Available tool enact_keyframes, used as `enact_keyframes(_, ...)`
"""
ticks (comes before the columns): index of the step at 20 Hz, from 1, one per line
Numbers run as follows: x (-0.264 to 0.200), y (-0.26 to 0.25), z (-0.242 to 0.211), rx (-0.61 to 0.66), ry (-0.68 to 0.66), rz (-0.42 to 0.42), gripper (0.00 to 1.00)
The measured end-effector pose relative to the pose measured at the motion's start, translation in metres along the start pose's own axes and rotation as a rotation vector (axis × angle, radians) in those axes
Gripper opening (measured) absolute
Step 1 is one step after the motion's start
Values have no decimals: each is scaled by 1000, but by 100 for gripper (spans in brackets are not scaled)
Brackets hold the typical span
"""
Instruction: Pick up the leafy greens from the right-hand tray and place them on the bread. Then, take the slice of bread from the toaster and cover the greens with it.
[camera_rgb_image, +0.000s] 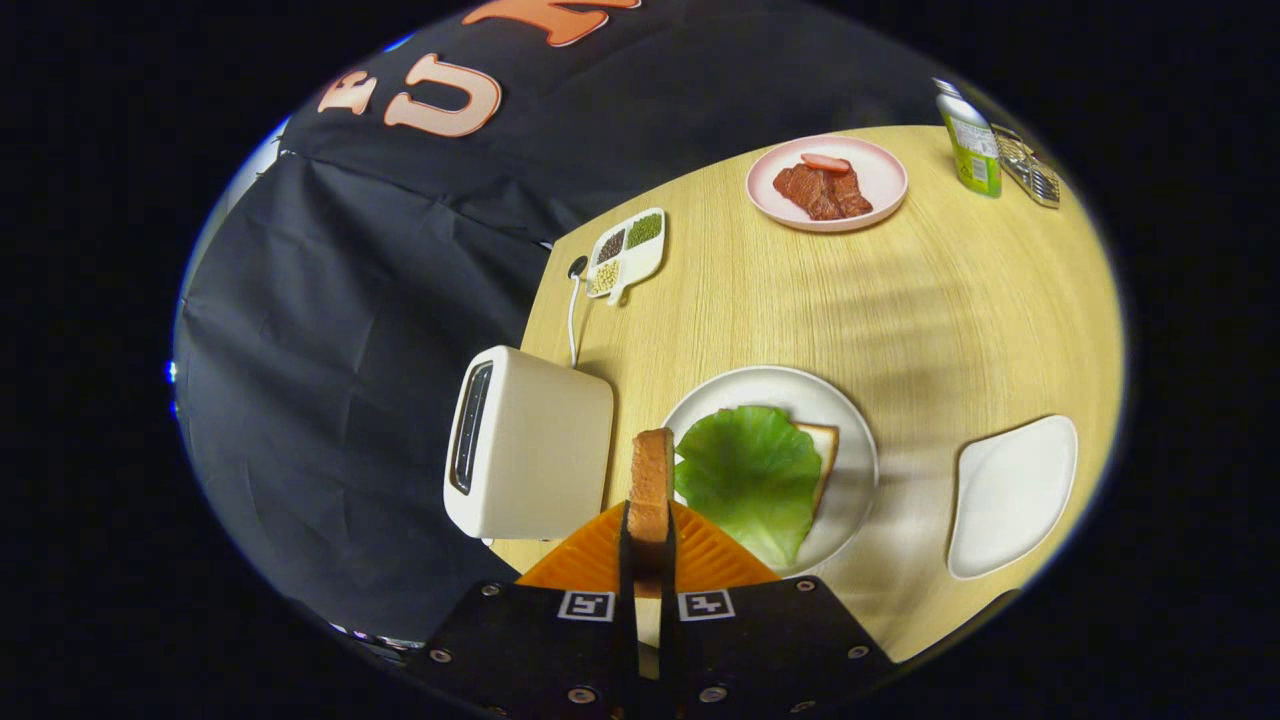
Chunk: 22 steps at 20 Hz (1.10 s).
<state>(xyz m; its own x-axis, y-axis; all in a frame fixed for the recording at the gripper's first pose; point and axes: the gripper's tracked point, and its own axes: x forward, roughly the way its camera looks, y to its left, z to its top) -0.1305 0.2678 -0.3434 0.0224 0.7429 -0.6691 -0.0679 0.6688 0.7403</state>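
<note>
Beside the toaster (530, 445), on the desk (900, 310), sits one round plate (850, 420) bearing one bread base (825, 445) under one green leaf (750, 475), just right of the hand-held gripper (648, 545). Its fingers pinch one slice (652, 480) upright, edge-on, long axis pointing ahead. One empty tray (1010, 495) lies farther right.

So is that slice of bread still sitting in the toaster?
No, the slice of bread is clamped upright in the gripper, beside the toaster.
</note>
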Motion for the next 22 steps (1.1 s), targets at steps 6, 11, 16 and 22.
enact_keyframes(6, 26, -41, 0, -61, 19, -84, 10)
enact_keyframes(11, 28, -68, 15, -144, -65, -194, 38)
enact_keyframes(16, 4, -68, 45, -185, -211, -221, 76)
enact_keyframes(22, -64, -48, 107, -243, -487, -246, 97)
